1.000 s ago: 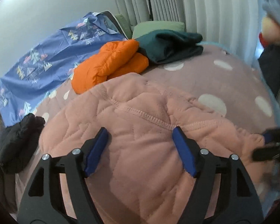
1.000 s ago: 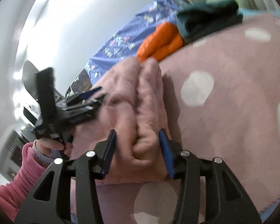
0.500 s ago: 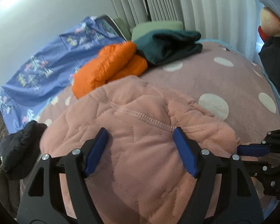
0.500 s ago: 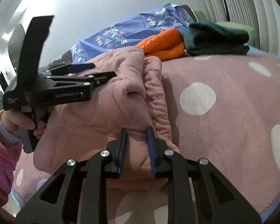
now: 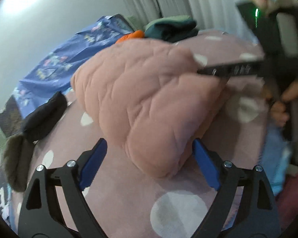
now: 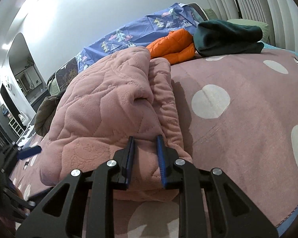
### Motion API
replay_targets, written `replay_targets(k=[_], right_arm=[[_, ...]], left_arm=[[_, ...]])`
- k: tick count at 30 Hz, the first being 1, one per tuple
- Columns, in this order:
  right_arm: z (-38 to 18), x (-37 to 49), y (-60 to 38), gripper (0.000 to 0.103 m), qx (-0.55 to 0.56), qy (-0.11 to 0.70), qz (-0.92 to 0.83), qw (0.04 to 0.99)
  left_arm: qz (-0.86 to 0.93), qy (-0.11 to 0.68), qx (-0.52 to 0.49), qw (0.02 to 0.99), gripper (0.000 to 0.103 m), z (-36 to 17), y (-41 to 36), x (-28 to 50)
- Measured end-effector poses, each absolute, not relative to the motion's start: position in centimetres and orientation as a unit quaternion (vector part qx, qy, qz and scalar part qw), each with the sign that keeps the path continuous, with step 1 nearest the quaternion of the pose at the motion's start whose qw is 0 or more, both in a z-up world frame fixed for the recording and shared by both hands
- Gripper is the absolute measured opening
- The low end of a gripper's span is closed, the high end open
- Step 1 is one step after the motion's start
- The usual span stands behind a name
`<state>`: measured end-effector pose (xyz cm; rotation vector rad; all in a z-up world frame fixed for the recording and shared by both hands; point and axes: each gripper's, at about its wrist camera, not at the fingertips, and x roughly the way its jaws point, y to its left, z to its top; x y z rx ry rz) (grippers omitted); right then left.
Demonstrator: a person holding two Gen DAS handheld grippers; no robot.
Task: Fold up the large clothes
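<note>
Handling the thick pink quilted fleece garment calls for care with bulk, not with weight: we judge it soft, springy and light, with several padded layers that will slump and slide over one another if lifted from 1 point only. It lies as a folded bundle on the mauve bedspread with white dots, near the bed's front edge. Our right gripper is clenched on the bundle's near edge, its blue pads pinching a ridge of fleece. Our left gripper is releasing, jaws opening wide, with the bundle's corner between the pads but untouched by them. We would take hold at a stitched seam or folded edge, where the layers stay together. Beyond it sit an orange puffer jacket and a folded dark green garment.
</note>
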<state>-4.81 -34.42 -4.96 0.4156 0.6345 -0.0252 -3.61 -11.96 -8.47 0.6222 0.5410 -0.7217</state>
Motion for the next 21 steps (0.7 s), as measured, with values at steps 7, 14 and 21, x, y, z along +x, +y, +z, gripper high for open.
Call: replay_targets(k=[7,14,21], right_arm=[[-5.2,-4.5,-34.1,0.022,0.183,0.311,-0.019,0.932],[-5.2,-4.3,-33.2,0.022,0.155,0.314,-0.034,0.936],[-5.6,-4.1,-33.8,0.022,0.174,0.321,-0.016,0.931]], left_arm=[[-0.280,0.269,0.273,0.880,0.084,-10.1,-13.1,-1.2],[-0.253,0.293,0.263,0.884,0.087,-10.4,-12.1,-0.3],[-0.239,0.316,0.243,0.885,0.087,-11.1,-10.0,0.8]])
